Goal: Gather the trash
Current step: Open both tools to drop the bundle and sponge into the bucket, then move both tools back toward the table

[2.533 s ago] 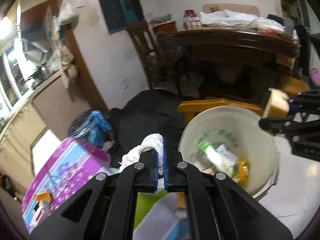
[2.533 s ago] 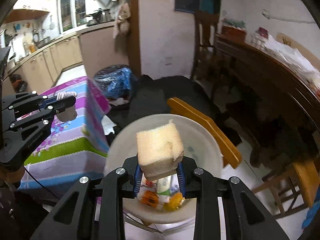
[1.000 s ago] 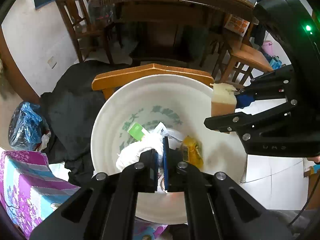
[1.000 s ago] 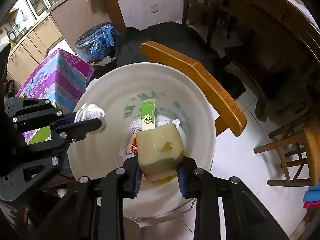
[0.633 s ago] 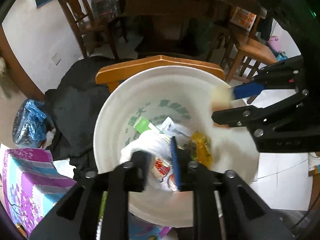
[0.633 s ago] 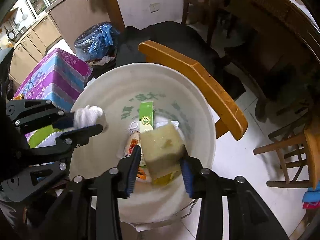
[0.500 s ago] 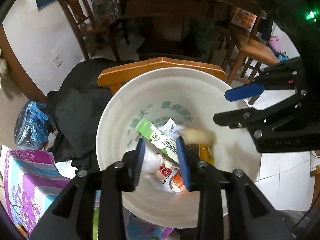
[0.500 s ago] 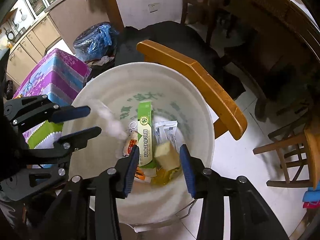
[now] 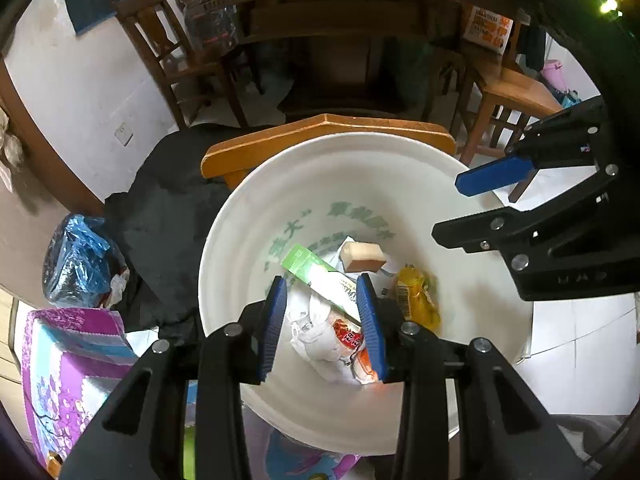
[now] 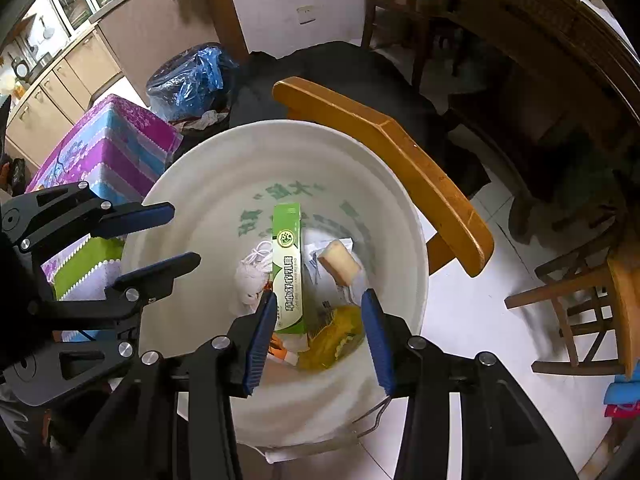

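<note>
A: Over the bucket, what hangs?
B: Two items. Left gripper (image 9: 322,322): black angular frame, blue ribbed pads, jaws parted to a moderate gap, having just been opening, nothing gripped between them. Right gripper (image 10: 318,336): same build, jaws likewise just opened to a moderate gap, nothing clamped.

A: And the bucket?
B: White plastic bucket (image 10: 404,216), round, smooth-walled, green characters printed on the inner wall, thin wire handle at the near rim. It stands on a pale tiled floor (image 10: 472,320).

A: Contents?
B: Sponge (image 10: 340,266): yellow block, porous, darker on one face, lying tilted on a flat white wrapper. Green carton (image 10: 287,268): long, rectangular, glossy card, white toward one end, resting lengthways across the pile. White rag (image 10: 252,276): soft knotted cloth, lumpy, just beside the carton. Yellow packet (image 10: 334,338): crinkled film, at the bottom near the right jaws. A white wrapper with red print (image 9: 348,336) shows between the left jaws, down among the rest.

A: Surroundings?
B: Wooden chair rail (image 10: 384,148): curved, orange-varnished, against the bucket's far rim. Black cloth (image 9: 168,208): dull, draped behind it. Purple and blue pack (image 10: 108,148): soft printed wrap, boxy, beside the bucket. Blue plastic bag (image 10: 192,76): crumpled, shiny, on the floor further off. Dark wooden table (image 9: 340,12): carved edge, at the back
</note>
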Motion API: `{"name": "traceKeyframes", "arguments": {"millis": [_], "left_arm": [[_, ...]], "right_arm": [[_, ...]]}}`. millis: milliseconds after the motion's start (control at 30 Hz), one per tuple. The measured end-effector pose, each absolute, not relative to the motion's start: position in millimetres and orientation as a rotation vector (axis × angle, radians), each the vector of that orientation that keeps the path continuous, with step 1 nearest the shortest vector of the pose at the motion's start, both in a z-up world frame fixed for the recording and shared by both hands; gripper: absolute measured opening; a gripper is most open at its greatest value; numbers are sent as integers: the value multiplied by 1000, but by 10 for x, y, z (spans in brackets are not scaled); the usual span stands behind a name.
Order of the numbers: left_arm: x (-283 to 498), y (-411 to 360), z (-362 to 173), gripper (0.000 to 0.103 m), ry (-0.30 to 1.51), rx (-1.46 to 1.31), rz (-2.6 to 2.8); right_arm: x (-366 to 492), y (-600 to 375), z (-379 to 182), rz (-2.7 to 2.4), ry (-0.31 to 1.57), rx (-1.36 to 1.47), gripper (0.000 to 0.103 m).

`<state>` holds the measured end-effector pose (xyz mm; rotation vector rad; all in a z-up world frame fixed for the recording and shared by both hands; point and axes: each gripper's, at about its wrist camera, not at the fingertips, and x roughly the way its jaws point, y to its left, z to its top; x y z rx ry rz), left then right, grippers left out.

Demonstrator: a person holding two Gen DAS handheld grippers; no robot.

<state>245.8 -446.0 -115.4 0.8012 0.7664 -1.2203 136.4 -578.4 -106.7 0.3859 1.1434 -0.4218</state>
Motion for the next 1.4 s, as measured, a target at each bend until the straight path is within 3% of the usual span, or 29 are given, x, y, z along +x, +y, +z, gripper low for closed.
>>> {"name": "traceKeyframes", "arguments": {"millis": [767, 1400], "left_arm": [[2287, -4289, -1107, 39, 651, 851, -1148], [2536, -3104, -1004, 49, 644, 734, -922]], "right_arm": [[1221, -5726, -1051, -498, 1131, 309, 46], [1696, -4764, -815, -325, 1012, 294, 50]]}}
